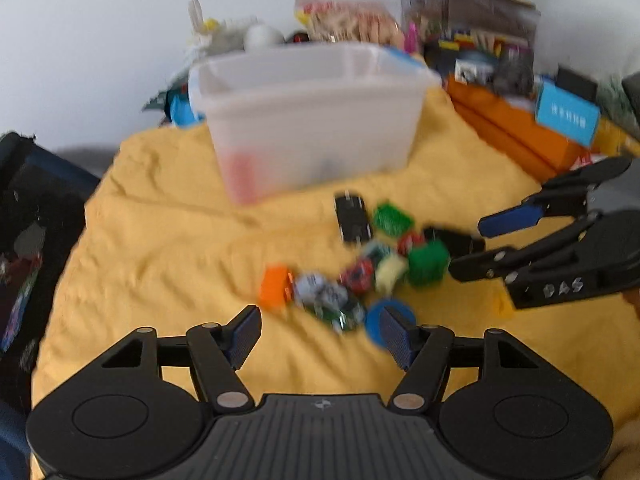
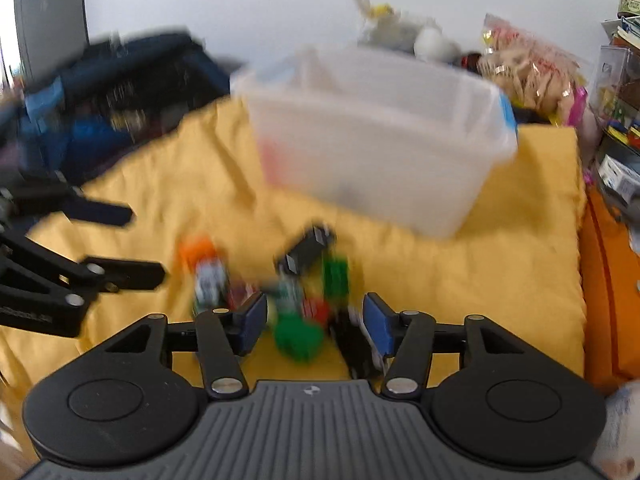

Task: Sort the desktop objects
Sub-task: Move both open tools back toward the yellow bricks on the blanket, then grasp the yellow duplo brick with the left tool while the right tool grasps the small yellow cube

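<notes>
A pile of small objects lies on the yellow cloth [image 1: 160, 240]: an orange block [image 1: 274, 286], green blocks [image 1: 426, 262], a black charger [image 1: 352, 218], a blue disc [image 1: 376, 320] and several blurred bits. A translucent plastic bin [image 1: 312, 120] stands behind them. My left gripper [image 1: 320, 334] is open and empty, just in front of the pile. My right gripper [image 2: 316, 324] is open over a green block [image 2: 298, 336] and a black piece [image 2: 356, 344]; it also shows at the right of the left wrist view [image 1: 476, 244]. Both views are blurred.
Orange boxes [image 1: 516, 136] and a blue box [image 1: 568, 116] lie at the right. Snack bags [image 1: 352, 20], a stuffed toy [image 1: 224, 32] and stacked boxes [image 1: 468, 12] stand behind the bin. A dark bag [image 2: 120, 88] lies at the left edge.
</notes>
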Demonstrator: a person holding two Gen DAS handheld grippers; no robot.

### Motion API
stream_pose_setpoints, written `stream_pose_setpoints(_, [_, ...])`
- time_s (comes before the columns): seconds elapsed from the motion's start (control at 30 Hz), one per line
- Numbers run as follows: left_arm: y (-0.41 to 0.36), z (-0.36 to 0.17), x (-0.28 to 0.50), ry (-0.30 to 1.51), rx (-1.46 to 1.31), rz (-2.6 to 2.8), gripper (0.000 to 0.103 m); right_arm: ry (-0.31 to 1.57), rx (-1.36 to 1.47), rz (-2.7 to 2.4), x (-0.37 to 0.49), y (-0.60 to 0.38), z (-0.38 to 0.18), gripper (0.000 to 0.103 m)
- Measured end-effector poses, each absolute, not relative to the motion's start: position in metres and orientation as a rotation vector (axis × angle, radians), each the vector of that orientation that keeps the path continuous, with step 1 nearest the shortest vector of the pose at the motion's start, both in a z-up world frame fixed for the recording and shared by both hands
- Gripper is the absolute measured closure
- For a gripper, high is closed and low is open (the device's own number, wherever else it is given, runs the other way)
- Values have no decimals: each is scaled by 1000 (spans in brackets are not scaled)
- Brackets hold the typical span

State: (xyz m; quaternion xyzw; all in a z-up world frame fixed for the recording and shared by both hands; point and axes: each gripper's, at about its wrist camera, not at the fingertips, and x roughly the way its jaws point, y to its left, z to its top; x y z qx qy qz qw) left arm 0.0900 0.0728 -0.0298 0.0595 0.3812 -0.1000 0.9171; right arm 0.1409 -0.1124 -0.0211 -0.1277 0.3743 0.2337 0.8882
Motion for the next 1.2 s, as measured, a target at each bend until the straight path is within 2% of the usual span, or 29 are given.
stream_pose_setpoints(0.27, [72,-50,68,852,92,-243,35,847,-279,489,117,-125,-46,49])
stream_pose_setpoints(0.47, [67,-64,57,903,40,-256,39,865,-273,507,109,-131,-53,48])
stream_pose_setpoints(0.63, [57,-66,47,921,56,-277,51,855,-280,525,105,-132,-52,47])
stream_pose_setpoints(0.97, [40,-59,33,918,79,-334,51,861,-299,555,102,-129,-56,47])
stream_pose_setpoints(1.2, [58,-39,43,855,32,-321,51,857,-285,564,98,-142,-46,47])
